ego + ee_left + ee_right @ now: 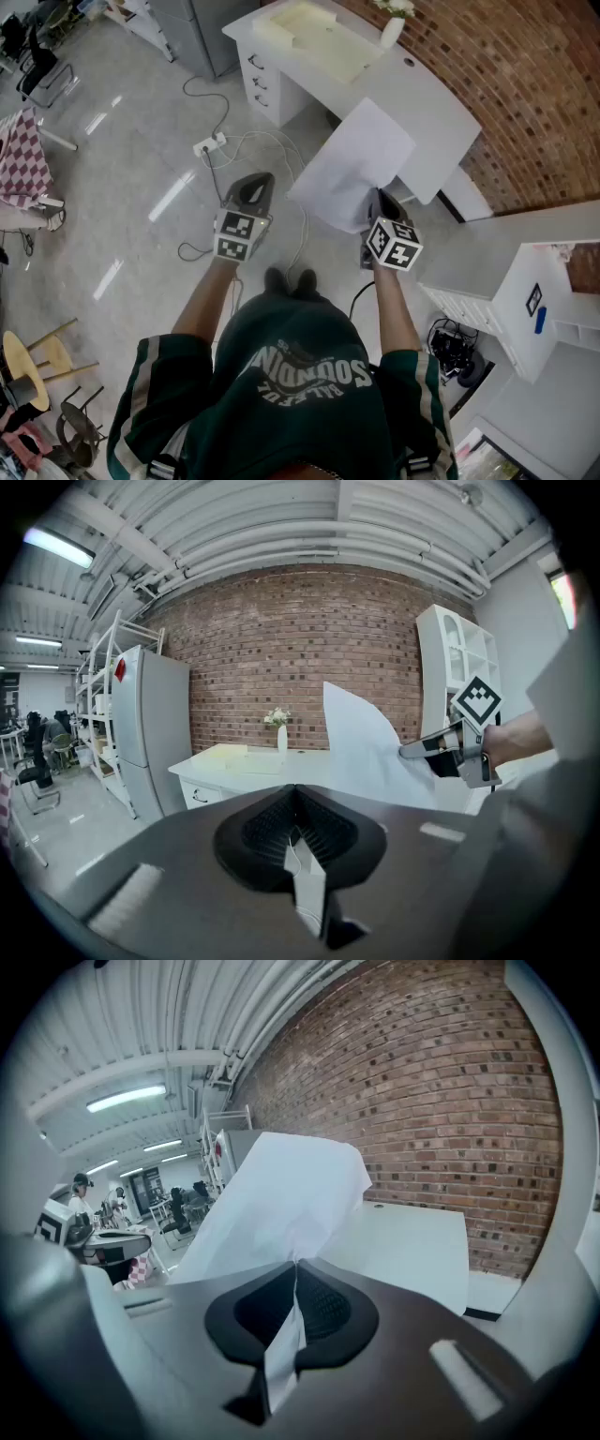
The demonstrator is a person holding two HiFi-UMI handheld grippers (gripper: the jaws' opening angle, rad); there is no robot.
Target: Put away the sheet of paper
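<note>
The white sheet of paper [356,164] hangs in the air in front of me, above the floor beside the white desk [422,94]. My right gripper [376,199] is shut on its near edge. In the right gripper view the sheet [281,1199] rises bent from between the closed jaws of that gripper [295,1262]. My left gripper [255,181] is held level to the left of the paper and apart from it, jaws together. Nothing shows beyond its tips [295,787] in the left gripper view, where the paper [361,747] and the right gripper [433,751] appear at the right.
The curved white desk carries a vase [394,28] with flowers and a pale tray [319,37], with drawers [261,84] at its left end. A power strip [208,145] and cables lie on the floor. A white shelf unit [553,291] stands at my right, a brick wall [525,84] behind.
</note>
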